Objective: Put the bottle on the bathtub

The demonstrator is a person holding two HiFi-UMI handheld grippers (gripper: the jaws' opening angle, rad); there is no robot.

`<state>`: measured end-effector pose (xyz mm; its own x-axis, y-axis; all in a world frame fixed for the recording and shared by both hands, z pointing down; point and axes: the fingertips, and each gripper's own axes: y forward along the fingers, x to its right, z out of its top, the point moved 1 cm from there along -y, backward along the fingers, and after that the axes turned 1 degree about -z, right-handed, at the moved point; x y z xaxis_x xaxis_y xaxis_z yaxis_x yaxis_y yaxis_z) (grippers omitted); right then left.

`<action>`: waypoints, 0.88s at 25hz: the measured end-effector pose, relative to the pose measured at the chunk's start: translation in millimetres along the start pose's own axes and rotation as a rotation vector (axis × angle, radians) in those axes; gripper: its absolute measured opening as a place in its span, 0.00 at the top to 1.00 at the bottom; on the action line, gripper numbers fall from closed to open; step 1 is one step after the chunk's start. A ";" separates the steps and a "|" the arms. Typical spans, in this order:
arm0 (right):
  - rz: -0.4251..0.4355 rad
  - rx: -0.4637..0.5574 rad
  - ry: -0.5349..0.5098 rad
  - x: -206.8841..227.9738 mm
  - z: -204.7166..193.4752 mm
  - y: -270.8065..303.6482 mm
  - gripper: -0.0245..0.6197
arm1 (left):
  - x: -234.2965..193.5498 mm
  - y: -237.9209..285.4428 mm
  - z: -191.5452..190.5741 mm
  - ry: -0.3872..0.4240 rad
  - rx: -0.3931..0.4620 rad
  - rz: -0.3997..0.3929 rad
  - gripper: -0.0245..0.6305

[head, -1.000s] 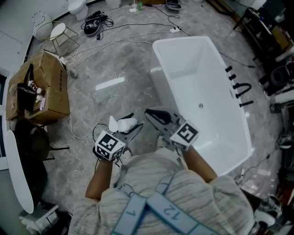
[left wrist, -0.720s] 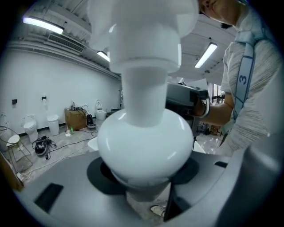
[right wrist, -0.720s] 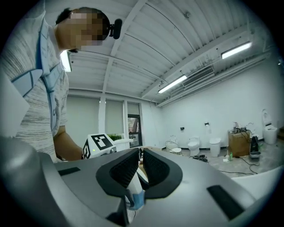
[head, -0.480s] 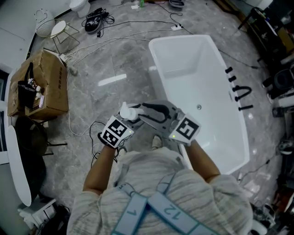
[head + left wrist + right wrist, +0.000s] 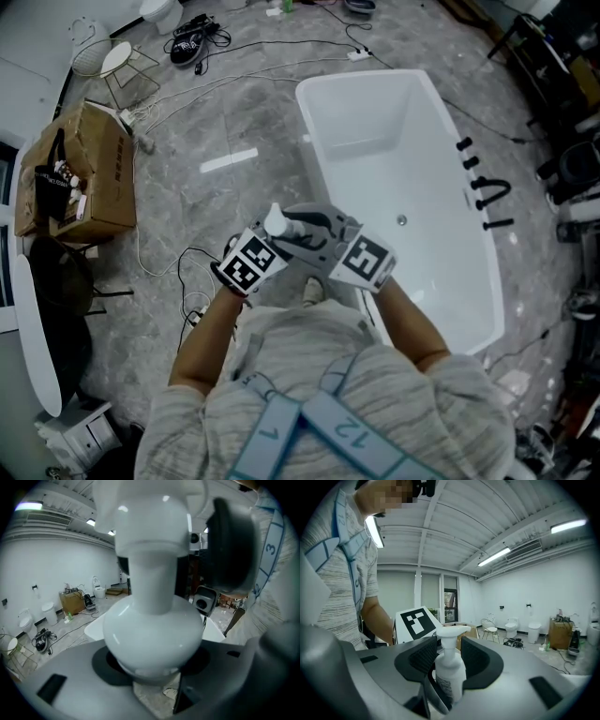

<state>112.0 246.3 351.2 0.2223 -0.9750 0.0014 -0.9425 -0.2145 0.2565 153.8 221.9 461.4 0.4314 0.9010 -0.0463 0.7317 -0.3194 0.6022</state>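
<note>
your left gripper (image 5: 283, 242) pinches the white bottle (image 5: 277, 222) low down — your right gripper (image 5: 302, 223) presses on its body, just beside the bathtub (image 5: 314, 103).

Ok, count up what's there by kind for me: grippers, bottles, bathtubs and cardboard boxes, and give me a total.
Grippers: 2, the left gripper and the right gripper
Bottles: 1, the pump bottle
Bathtubs: 1, the bathtub
Boxes: 1, the cardboard box
Total: 5
</note>
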 end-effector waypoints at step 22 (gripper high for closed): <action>0.054 -0.015 0.033 38.7 -14.6 7.8 0.77 | -4.2 24.8 2.4 0.138 -0.036 -0.269 0.59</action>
<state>116.9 207.8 367.3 0.1800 -0.9825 0.0478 -0.9495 -0.1608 0.2695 171.4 209.6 474.5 0.1470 0.9839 -0.1014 0.7896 -0.0550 0.6111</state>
